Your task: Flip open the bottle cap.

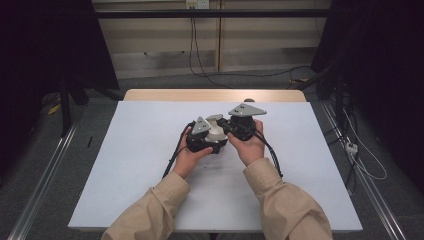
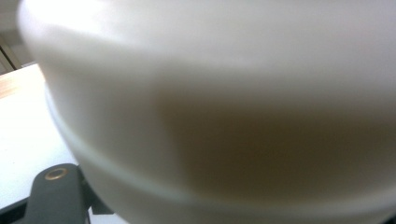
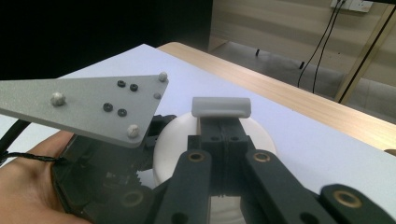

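From where I stand, the person's sleeved forearms come in over the near edge of the desk (image 1: 125,165), which is covered by a white sheet, and both hands meet near its middle, a little toward the far edge. On the left, the left gripper (image 1: 202,137) sits in the left hand with its grey three-cornered plate on top; its fingers are drawn in tight on the side of a white round container (image 1: 216,131), whose pale wall looms blurred right in front of its own camera (image 2: 224,116). The container is held between the two grippers, just above the sheet. To the right, the right gripper (image 1: 239,125) comes at it from the other side; its fingers (image 3: 208,172) are pressed together, pinching a small grey handle (image 3: 221,107) on top of the container (image 3: 168,140).
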`<state>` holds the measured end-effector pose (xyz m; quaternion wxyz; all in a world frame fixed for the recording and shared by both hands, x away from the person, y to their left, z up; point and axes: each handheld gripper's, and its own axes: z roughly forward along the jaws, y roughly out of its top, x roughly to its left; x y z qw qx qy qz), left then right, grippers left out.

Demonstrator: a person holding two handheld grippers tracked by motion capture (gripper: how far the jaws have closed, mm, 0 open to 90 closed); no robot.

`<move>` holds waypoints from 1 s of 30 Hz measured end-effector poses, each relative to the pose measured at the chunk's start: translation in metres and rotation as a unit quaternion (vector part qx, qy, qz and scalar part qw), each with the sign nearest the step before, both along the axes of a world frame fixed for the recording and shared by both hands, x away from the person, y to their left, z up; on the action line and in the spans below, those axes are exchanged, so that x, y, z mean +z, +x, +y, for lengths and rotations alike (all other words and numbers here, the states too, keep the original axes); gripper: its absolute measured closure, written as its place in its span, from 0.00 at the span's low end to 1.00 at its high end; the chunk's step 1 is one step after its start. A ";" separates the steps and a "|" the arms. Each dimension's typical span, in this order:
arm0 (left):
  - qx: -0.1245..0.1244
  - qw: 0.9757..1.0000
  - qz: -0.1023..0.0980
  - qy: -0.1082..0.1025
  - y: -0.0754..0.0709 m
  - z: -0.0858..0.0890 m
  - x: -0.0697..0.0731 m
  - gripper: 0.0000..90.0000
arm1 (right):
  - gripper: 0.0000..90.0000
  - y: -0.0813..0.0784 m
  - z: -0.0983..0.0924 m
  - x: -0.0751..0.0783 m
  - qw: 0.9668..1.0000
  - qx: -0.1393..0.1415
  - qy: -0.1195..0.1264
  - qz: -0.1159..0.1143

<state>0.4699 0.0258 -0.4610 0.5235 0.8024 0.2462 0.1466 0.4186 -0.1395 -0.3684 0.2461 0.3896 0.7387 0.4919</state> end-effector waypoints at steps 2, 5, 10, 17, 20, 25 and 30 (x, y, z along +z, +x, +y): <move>0.000 1.000 -0.001 0.000 0.000 0.000 0.000 0.21 | 1.00 0.001 0.000 0.001 1.000 0.000 0.000 -0.001; 0.000 1.000 -0.001 0.000 0.000 0.000 0.000 0.21 | 1.00 0.002 0.001 0.002 1.000 0.000 0.000 -0.003; 0.000 1.000 -0.001 0.000 0.000 0.000 0.000 0.21 | 1.00 0.003 0.002 0.003 1.000 -0.002 0.002 -0.005; 0.000 1.000 -0.001 0.001 0.000 0.000 0.000 0.21 | 1.00 0.005 0.003 0.005 1.000 -0.004 0.000 -0.009; 0.000 1.000 -0.001 0.001 0.000 0.000 0.000 0.21 | 1.00 0.006 0.004 0.006 1.000 -0.003 -0.002 -0.011; 0.001 1.000 -0.001 0.000 0.000 0.000 0.000 0.21 | 1.00 0.008 0.006 0.008 1.000 -0.004 -0.003 -0.011; 0.001 1.000 -0.002 0.002 0.000 0.000 0.000 0.21 | 1.00 0.011 0.007 0.008 1.000 -0.002 -0.010 -0.011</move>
